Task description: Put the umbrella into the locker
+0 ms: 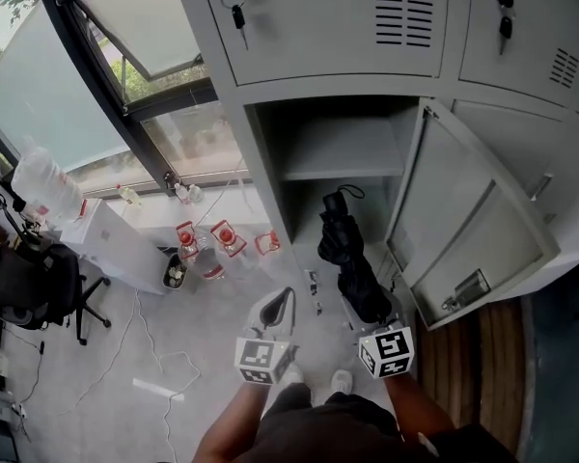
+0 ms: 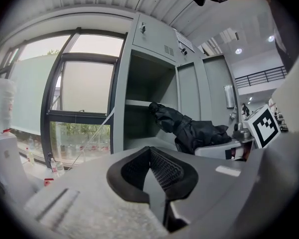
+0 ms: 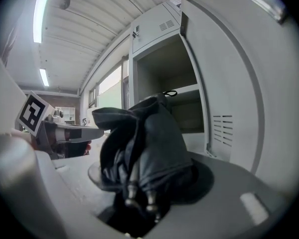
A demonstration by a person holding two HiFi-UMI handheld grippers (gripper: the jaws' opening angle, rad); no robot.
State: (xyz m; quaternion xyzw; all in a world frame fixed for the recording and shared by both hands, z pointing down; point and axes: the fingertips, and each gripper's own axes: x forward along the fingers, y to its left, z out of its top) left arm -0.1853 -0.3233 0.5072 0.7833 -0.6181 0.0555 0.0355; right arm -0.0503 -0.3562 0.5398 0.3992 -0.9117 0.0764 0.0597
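Note:
A folded black umbrella (image 1: 349, 254) sticks forward out of my right gripper (image 1: 372, 312), which is shut on its lower end. Its strap end reaches into the mouth of the open grey locker (image 1: 338, 143), below the inner shelf (image 1: 343, 172). The locker door (image 1: 463, 230) is swung out to the right. In the right gripper view the umbrella (image 3: 144, 143) fills the jaws of the right gripper (image 3: 139, 203), with the open locker (image 3: 169, 83) straight ahead. My left gripper (image 1: 288, 299) hangs left of the umbrella, shut and empty. In the left gripper view the left gripper (image 2: 157, 176) shows the umbrella (image 2: 189, 128) at the right.
Several bottles (image 1: 212, 244) stand on the floor by the window, left of the locker. A black office chair (image 1: 29, 287) and a water jug (image 1: 43, 186) are at the far left. Cables (image 1: 164, 365) lie on the floor. Keys (image 1: 236, 8) hang in the upper locker door.

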